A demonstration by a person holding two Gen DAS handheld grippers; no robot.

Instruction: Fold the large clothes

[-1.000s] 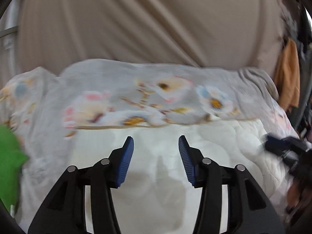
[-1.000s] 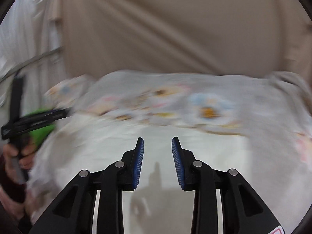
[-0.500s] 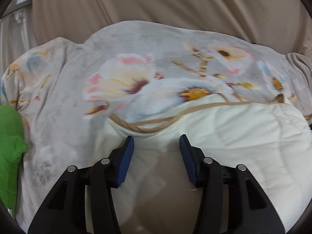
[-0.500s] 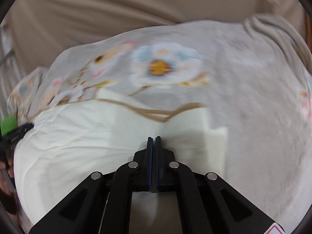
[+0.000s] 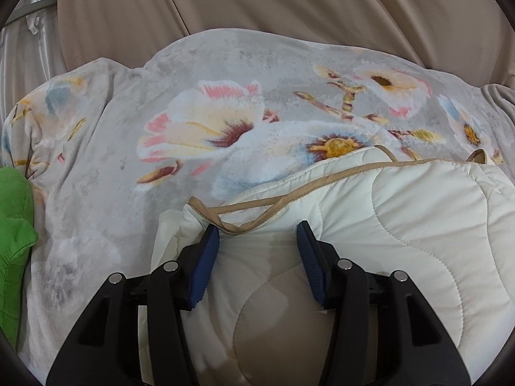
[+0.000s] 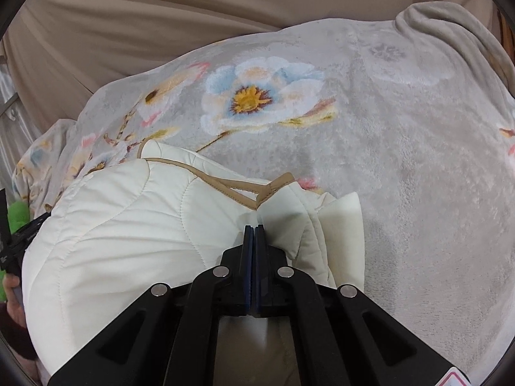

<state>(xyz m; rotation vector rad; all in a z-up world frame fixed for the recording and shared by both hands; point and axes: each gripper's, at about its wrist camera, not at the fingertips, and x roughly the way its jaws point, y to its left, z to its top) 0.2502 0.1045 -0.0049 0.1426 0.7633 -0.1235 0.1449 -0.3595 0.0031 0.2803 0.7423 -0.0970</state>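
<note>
A cream quilted garment (image 5: 402,225) with tan edge trim lies on a grey floral blanket (image 5: 209,103). My left gripper (image 5: 257,234) is open, its blue pads straddling the garment's left corner just below the tan trim. In the right wrist view the same garment (image 6: 128,225) bulges to the left. My right gripper (image 6: 254,230) is shut on a fold of the garment near its right corner, below the tan trim (image 6: 244,189).
A green cloth (image 5: 13,225) lies at the blanket's left edge. A beige curtain (image 5: 289,6) hangs behind the bed. The blanket (image 6: 418,160) spreads wide to the right of the garment. The left gripper's handle and the hand on it (image 6: 13,257) show at far left.
Both grippers moved forward and down onto the garment's far edge. The right gripper went from open to shut on the fabric. The left gripper stayed open and slid closer to the corner.
</note>
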